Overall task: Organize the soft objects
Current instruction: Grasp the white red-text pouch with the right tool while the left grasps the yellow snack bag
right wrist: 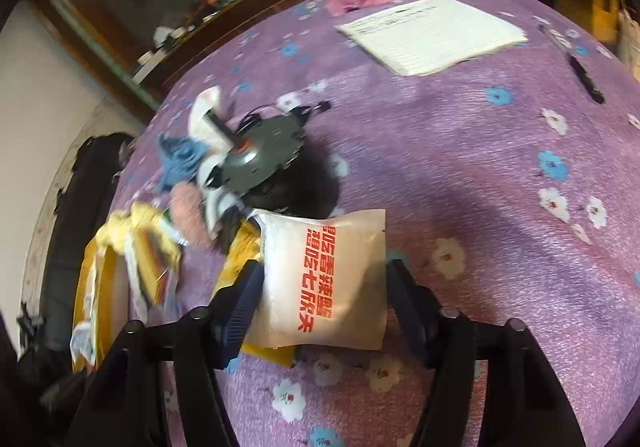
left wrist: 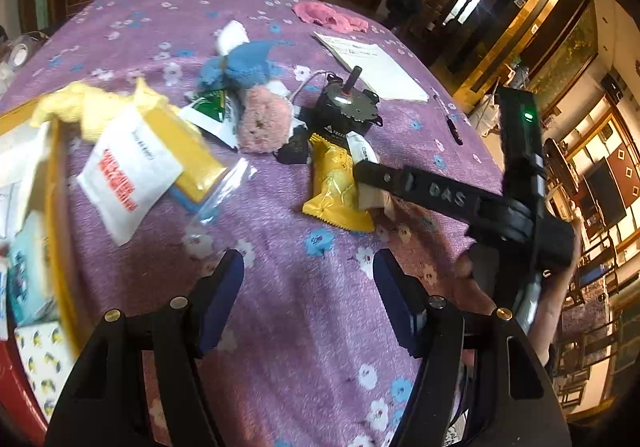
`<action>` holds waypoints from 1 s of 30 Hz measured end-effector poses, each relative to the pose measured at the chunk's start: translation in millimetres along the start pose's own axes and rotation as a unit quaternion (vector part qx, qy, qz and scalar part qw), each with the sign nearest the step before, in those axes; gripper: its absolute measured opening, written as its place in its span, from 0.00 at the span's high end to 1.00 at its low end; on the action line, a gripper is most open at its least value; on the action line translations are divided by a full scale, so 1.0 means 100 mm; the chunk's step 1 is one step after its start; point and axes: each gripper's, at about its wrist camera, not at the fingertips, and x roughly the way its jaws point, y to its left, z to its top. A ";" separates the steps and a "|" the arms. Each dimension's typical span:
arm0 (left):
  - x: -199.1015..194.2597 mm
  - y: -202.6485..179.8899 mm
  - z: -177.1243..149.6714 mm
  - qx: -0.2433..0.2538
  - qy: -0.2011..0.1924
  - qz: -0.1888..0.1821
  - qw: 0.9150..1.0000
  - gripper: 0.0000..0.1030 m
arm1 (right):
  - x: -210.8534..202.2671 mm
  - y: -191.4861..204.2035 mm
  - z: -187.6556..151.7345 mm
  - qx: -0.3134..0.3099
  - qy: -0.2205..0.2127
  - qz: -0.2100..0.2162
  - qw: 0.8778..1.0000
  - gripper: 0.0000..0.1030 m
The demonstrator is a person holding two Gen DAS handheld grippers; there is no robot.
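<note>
Held left claw [left wrist: 308,287] released above the purple worktop [left wrist: 304,327]. Right claw [right wrist: 320,287] straddled a white packet [right wrist: 324,279]; grip impossible to tell.

Matt woven cloth [right wrist: 460,175] covers the table; a glossy plastic pouch [right wrist: 324,279] and yellow foil wrapper [left wrist: 336,187] lie near a fuzzy pink puff [left wrist: 264,119] and a paper pad [right wrist: 432,31].

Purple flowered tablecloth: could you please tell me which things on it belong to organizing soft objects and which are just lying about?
Belong: white sachet with red lettering, yellow snack packet, fluffy pink pompom, blue knitted toy, pink cloth, fluffy yellow cloth.
Lying about: black geared motor, white paper sheet, black pen.
</note>
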 end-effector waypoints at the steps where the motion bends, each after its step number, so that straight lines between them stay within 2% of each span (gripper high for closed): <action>1: 0.04 0.00 0.02 -0.001 0.004 -0.003 1.000 0.36 | -0.01 0.01 -0.01 -0.002 0.000 0.003 1.000 0.55; 2: 0.08 -0.01 0.05 -0.002 0.010 -0.008 1.000 0.36 | -0.05 0.00 -0.01 -0.007 -0.004 0.007 1.000 0.62; 5: 0.19 -0.07 0.15 -0.001 0.022 -0.019 1.000 0.36 | -0.21 -0.08 -0.06 -0.006 -0.026 0.033 0.999 0.63; 11: 0.61 -0.23 0.49 0.009 0.050 -0.010 0.999 0.36 | -0.41 -0.36 -0.22 0.026 -0.051 0.036 0.998 0.64; 14: 0.83 -0.33 0.55 0.014 0.071 -0.013 0.997 0.36 | -0.42 -0.45 -0.29 0.039 -0.057 0.039 0.997 0.64; 15: 0.88 -0.35 0.55 0.020 0.077 -0.006 0.997 0.36 | -0.42 -0.48 -0.30 0.046 -0.059 0.043 0.996 0.64; 17: 0.94 -0.43 0.51 0.042 0.068 0.031 0.996 0.36 | -0.46 -0.53 -0.36 0.058 -0.062 0.050 0.995 0.63; 18: 0.93 -0.46 0.47 0.055 0.061 0.048 0.995 0.39 | -0.45 -0.55 -0.36 0.060 -0.061 0.052 0.995 0.63; 19: 0.92 -0.47 0.45 0.060 0.056 0.061 0.995 0.47 | -0.44 -0.58 -0.37 0.063 -0.060 0.053 0.995 0.63; 21: 0.88 -0.48 0.39 0.067 0.044 0.074 0.994 0.55 | -0.44 -0.62 -0.37 0.068 -0.057 0.056 0.994 0.63; 30: 0.46 -0.25 0.05 0.036 0.025 0.012 0.999 0.59 | -0.55 -0.61 -0.44 0.075 -0.065 0.039 0.994 0.63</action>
